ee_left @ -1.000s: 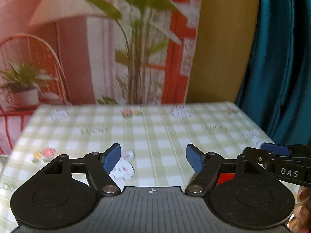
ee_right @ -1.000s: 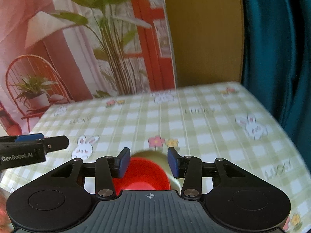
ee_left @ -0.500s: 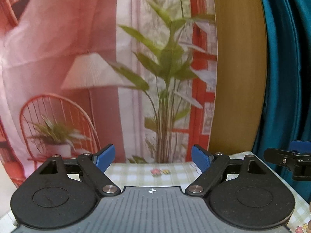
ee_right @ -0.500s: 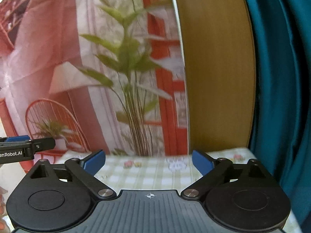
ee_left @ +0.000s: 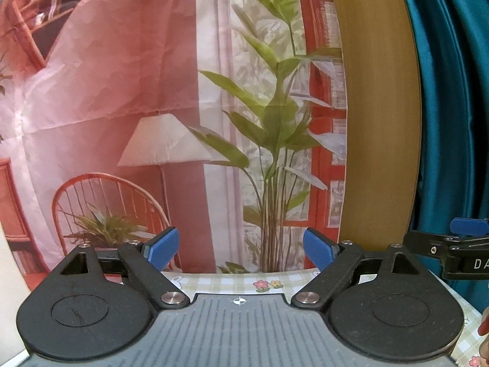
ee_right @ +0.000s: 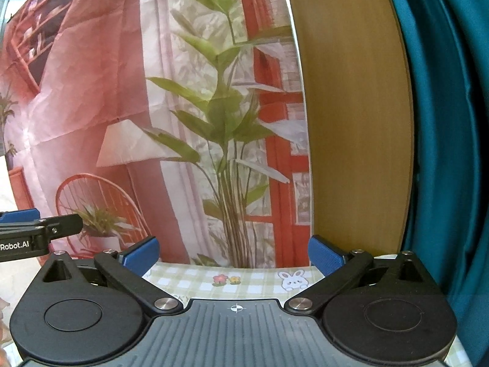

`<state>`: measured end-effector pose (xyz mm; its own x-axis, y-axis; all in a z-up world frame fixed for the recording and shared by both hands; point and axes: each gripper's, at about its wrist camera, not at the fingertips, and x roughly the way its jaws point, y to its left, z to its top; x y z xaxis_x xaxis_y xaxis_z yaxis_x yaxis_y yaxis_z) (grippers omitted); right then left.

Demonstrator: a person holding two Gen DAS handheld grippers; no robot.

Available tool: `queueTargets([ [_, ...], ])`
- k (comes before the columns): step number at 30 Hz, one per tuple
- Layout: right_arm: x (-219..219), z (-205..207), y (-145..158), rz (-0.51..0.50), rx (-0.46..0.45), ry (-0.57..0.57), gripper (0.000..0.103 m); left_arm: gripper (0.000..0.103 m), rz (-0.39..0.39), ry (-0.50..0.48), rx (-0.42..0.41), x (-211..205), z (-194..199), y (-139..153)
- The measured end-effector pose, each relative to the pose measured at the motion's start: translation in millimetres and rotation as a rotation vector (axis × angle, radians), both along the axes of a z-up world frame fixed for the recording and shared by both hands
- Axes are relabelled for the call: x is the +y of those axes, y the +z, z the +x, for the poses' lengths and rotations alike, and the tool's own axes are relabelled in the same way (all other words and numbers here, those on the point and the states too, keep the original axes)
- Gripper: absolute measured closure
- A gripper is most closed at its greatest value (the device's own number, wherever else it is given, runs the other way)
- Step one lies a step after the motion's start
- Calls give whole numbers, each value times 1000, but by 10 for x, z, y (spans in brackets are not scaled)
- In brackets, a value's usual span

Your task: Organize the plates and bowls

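Right wrist view: right gripper point(ee_right: 233, 255) and left gripper point(ee_left: 240, 247) opening, empty; you risk descending blind, crockery unseen.

- Plates: out of sight in both wrist views, so their look, pose and place on the table cannot be told.
- Bowls: hidden too; only the far strip of the checked tablecloth point(ee_right: 195, 281) shows, bare of dishes.

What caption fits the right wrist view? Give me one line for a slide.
Right gripper, jaws opening and empty, raised over the checked tablecloth, facing a printed plant backdrop; left gripper at frame edge.
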<state>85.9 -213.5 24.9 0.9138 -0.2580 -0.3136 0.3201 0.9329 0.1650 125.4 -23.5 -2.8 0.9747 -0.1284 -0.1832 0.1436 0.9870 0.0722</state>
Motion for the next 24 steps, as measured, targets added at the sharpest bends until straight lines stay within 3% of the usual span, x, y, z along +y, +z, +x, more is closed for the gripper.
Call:
queueTargets([
  [24,268,-61,145,-37,-7,8,0,11,-55,34,-7,198,-227,50],
])
